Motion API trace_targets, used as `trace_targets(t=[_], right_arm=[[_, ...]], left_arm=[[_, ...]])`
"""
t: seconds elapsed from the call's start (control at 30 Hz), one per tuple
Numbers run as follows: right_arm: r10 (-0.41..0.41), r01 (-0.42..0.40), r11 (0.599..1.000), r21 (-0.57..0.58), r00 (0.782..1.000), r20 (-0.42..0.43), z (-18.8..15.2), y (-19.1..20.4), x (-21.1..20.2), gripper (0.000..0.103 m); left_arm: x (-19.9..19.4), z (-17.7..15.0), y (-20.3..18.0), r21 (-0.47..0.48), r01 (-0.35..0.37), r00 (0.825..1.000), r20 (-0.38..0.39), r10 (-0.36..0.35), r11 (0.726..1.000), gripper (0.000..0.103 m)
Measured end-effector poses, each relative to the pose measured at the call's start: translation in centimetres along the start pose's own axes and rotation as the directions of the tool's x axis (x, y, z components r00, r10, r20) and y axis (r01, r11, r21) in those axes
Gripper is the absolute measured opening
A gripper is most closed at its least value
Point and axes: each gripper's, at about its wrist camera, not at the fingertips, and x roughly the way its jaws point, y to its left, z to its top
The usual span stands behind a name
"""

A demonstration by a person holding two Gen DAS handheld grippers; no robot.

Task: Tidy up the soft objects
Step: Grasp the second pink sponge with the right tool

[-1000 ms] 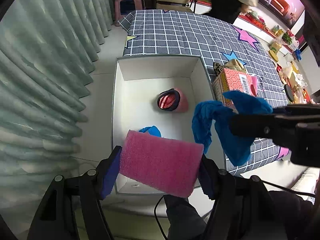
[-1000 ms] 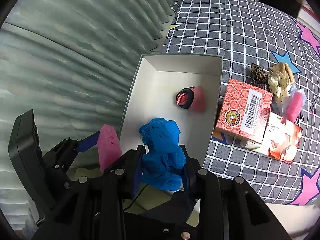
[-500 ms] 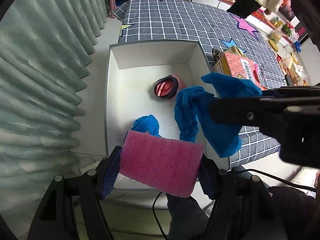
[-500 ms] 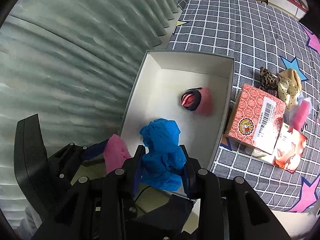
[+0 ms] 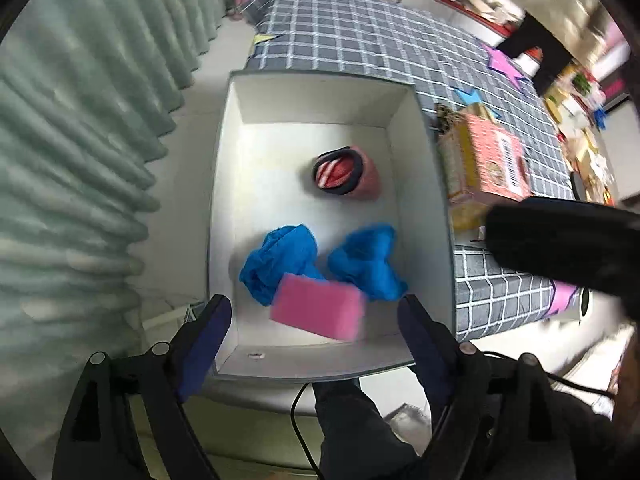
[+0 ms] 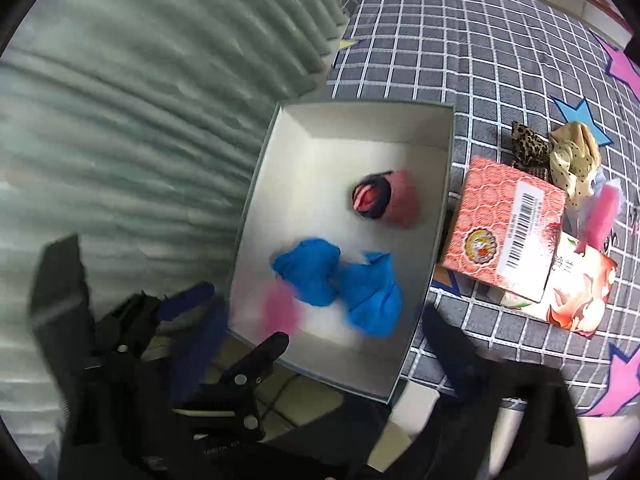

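A white open box (image 5: 224, 184) (image 6: 260, 200) lies below both grippers. In it are a rolled pink and red sock (image 5: 346, 178) (image 6: 384, 200) and two blue cloths (image 5: 280, 264), (image 5: 366, 262), seen side by side in the right wrist view (image 6: 310, 276), (image 6: 372, 296). A pink sponge (image 5: 318, 311) (image 6: 280, 308), blurred, sits low in the box's near end between the spread fingers of my left gripper (image 5: 315, 306), free of the pads; these jaws are opening. My right gripper (image 6: 328, 336) is opening wide over the box's near edge, with nothing in it.
On the grey checked bedspread (image 6: 460, 52) right of the box lie a red patterned carton (image 6: 508, 232), a floral pack (image 6: 576, 292), leopard (image 6: 528, 148) and cream (image 6: 576, 156) cloths and a pink item (image 6: 600, 216). Green curtains (image 5: 80, 160) hang on the left. A person (image 5: 540, 52) stands far back.
Both grippers have opened. The blue cloth has dropped from my right gripper into the box beside the other one. The pink sponge has left my left gripper's pads and fallen lower.
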Motion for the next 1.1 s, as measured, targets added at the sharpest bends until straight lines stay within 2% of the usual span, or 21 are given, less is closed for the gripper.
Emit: trace_targets(t=[0.03, 0.1, 0.3, 0.4, 0.5, 0.6, 0.7, 0.87, 1.1], right_arm=[[0.002, -0.002, 1.000, 0.007, 1.000, 0.019, 0.0, -0.2, -0.5, 0.103], [-0.012, 0.012, 1.000, 0.008, 0.998, 0.064, -0.1, -0.5, -1.6, 0.103], [-0.030, 0.018, 0.998, 0.065, 0.982, 0.187, -0.3, -2.0, -5.2, 0.103], [-0.084, 0.044, 0.985, 0.168, 0.968, 0.238, -0.7, -4.7, -7.0, 0.103], [-0.157, 0.064, 0.943, 0.326, 0.950, 0.269, -1.8, -9.1, -8.8, 0.103], [-0.230, 0.101, 0.874, 0.474, 0.947, 0.222, -3.5, -13.5, -9.4, 0.103], [-0.249, 0.113, 0.821, 0.560, 0.953, 0.174, -5.6, -16.6, -9.3, 0.103], [-0.197, 0.083, 0.755, 0.650, 0.975, 0.104, -8.6, -20.1, -8.0, 0.103], [-0.185, 0.074, 0.729, 0.680, 0.978, 0.091, -9.9, -23.1, -8.0, 0.103]], left_arm=[[0.1, 0.1, 0.1, -0.016, 0.015, 1.000, -0.004, -0.015, 1.000, 0.090], [-0.1, 0.4, 0.4, -0.059, 0.079, 0.997, 0.007, -0.079, 0.995, 0.103], [-0.9, 2.0, 0.0, -0.088, 0.226, 0.973, 0.073, -0.220, 0.970, 0.103], [-1.0, 2.8, -0.7, -0.088, 0.264, 0.963, 0.074, -0.258, 0.961, 0.103], [-1.1, 3.4, -1.9, -0.063, 0.273, 0.961, 0.061, -0.270, 0.960, 0.103], [-0.7, 4.0, -3.5, -0.027, 0.292, 0.956, 0.021, -0.291, 0.956, 0.103], [-0.1, 4.7, -5.4, 0.015, 0.284, 0.959, -0.016, -0.284, 0.959, 0.103], [0.6, 6.2, -9.2, 0.104, 0.238, 0.971, -0.060, -0.233, 0.966, 0.103], [1.1, 9.5, -14.0, 0.190, 0.171, 0.985, -0.057, -0.163, 0.967, 0.103]])
